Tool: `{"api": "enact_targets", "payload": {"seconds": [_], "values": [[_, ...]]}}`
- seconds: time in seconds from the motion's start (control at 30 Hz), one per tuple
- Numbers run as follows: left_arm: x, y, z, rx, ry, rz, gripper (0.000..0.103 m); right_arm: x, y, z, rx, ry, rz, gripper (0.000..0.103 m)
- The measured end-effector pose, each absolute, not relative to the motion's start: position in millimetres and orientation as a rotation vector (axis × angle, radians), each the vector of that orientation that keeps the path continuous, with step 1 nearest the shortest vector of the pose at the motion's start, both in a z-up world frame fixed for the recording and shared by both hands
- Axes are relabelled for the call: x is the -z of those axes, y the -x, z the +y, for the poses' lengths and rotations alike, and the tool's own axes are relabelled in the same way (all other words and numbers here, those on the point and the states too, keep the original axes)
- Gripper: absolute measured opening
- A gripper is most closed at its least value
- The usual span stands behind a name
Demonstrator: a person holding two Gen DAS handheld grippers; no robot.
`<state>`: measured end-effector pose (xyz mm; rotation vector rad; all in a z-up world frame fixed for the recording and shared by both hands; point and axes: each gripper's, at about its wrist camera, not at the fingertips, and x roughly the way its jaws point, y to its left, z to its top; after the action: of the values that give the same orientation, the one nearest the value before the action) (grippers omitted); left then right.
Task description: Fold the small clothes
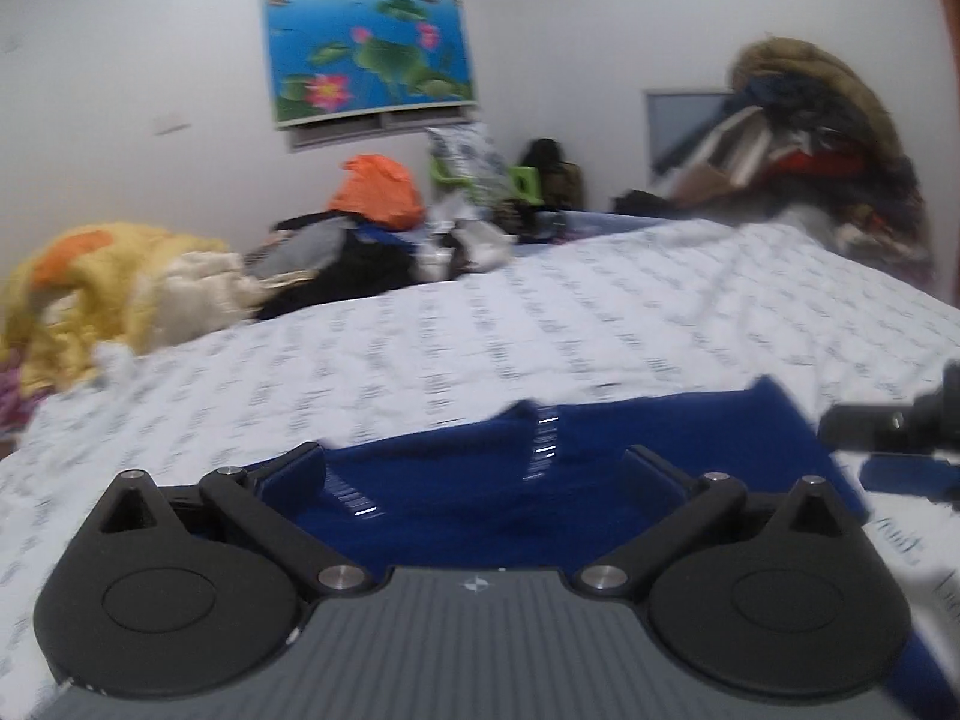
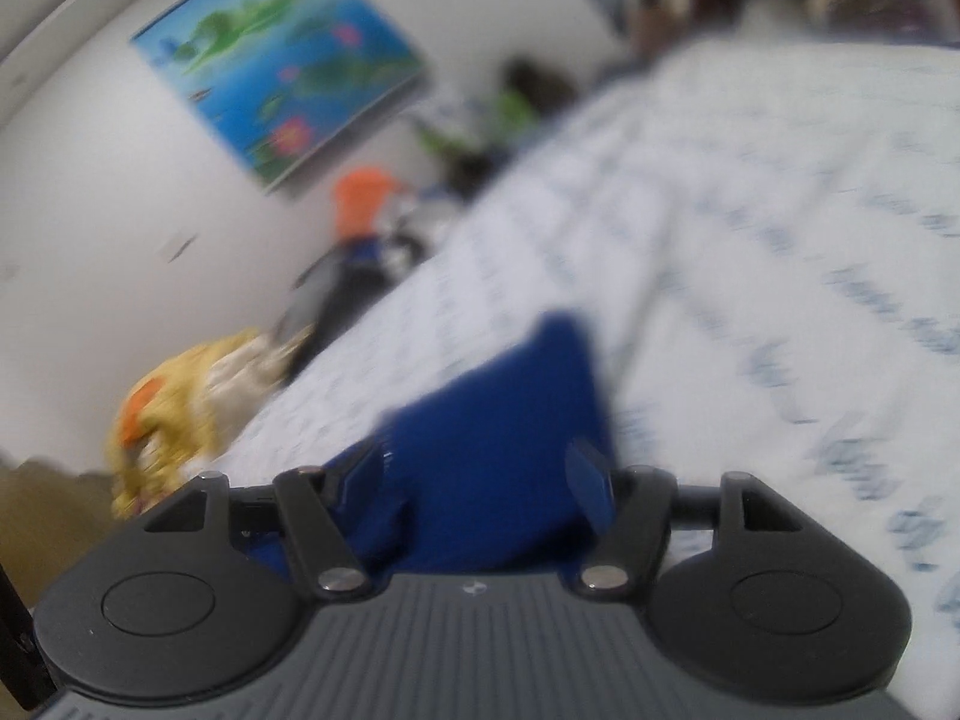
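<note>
A dark blue small garment lies on the white patterned bed sheet, with a short row of white stitches near its middle. My left gripper hovers low over its near edge, jaws spread wide, nothing between them. My right gripper is also open, its blue pads either side of the garment, which rises to a point ahead; that view is blurred. The right gripper also shows at the right edge of the left wrist view.
A yellow and orange blanket lies at the bed's far left. A heap of dark clothes and an orange bag sits at the far edge. A tall pile of clothes stands far right. A lotus poster hangs on the wall.
</note>
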<state>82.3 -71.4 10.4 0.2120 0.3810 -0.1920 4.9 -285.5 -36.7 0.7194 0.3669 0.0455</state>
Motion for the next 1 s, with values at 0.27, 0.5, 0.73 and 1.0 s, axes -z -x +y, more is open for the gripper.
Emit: {"api": "enact_targets", "payload": {"seconds": [0.27, 0.5, 0.73, 1.0], "values": [[9, -64, -8, 0.08, -0.144, 0.478, 0.103, 46, -89, -241, -0.21, -0.639, 0.543, 0.068], [29, -71, 16, 0.028, -0.079, 0.598, 0.103, 52, -116, -202, -0.185, -0.468, 0.605, 0.012], [30, -72, 19, 0.018, -0.11, 0.615, 0.103, 35, -94, -217, -0.096, -0.43, 0.479, 0.007], [34, -74, 19, 0.004, -0.106, 0.628, 0.103, 21, -72, -252, 0.085, -0.324, 0.411, 0.007]]}}
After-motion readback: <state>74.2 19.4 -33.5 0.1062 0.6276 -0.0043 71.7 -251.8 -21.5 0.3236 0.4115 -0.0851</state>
